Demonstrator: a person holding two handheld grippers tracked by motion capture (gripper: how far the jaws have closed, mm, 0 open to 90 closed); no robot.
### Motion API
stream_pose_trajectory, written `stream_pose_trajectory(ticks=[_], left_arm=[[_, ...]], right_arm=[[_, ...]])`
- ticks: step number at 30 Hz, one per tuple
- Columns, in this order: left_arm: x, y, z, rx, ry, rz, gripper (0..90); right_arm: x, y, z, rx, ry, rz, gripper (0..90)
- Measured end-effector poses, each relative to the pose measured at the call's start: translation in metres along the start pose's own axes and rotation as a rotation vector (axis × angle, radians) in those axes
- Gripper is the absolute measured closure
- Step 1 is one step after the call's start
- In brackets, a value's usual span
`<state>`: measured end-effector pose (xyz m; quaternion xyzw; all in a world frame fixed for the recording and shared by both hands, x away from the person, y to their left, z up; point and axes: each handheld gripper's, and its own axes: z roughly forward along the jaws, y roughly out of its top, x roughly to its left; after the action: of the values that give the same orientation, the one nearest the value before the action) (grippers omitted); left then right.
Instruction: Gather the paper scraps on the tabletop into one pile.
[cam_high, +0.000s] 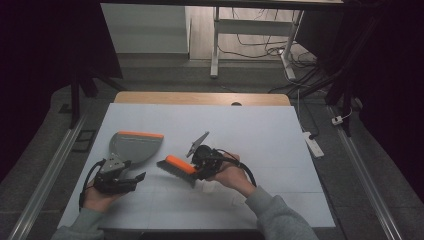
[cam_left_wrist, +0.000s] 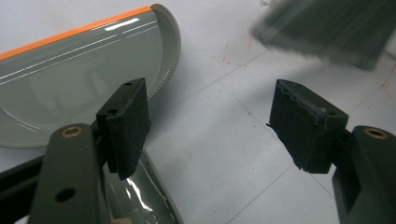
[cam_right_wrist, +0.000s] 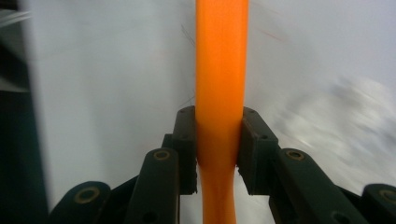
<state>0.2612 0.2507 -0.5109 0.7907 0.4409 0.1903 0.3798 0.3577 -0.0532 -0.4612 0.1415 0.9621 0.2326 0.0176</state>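
A grey dustpan (cam_high: 134, 145) with an orange front lip lies flat on the white mat (cam_high: 260, 135), left of centre. Its handle points toward my left gripper (cam_high: 131, 173), which is open just beside it. In the left gripper view the dustpan (cam_left_wrist: 70, 74) lies under and beyond the left jaw, and nothing sits between the pads of the left gripper (cam_left_wrist: 210, 126). A hand brush (cam_high: 178, 166) with an orange back and dark bristles hangs tilted just above the mat. My right gripper (cam_high: 194, 167) is shut on the orange brush handle (cam_right_wrist: 219, 70), pinched between the pads of the right gripper (cam_right_wrist: 218, 140). Blurred bristles (cam_left_wrist: 327, 28) show in the left gripper view.
The mat covers a wooden table whose far edge (cam_high: 200, 97) shows bare. A white power strip (cam_high: 314, 145) lies on the floor to the right. Desk legs (cam_high: 215, 50) and cables stand beyond the table. Open mat lies right of and behind the brush.
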Motion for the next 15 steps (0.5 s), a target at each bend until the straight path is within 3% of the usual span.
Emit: stream_pose_trajectory(ticks=[5,11,15], left_arm=[[0.0,0.0,0.001,0.005,-0.002,0.002,29.6],[-0.001,0.001,0.002,0.01,-0.002,0.005,29.6],[-0.001,0.0,0.001,0.007,-0.002,0.003,29.6]], right_arm=[[-0.022,-0.017,-0.014,-0.039,-0.029,0.089,70.6],[-0.015,-0.027,-0.056,-0.17,-0.018,0.078,70.6],[-0.015,-0.043,-0.09,-0.224,-0.088,0.133,70.5]])
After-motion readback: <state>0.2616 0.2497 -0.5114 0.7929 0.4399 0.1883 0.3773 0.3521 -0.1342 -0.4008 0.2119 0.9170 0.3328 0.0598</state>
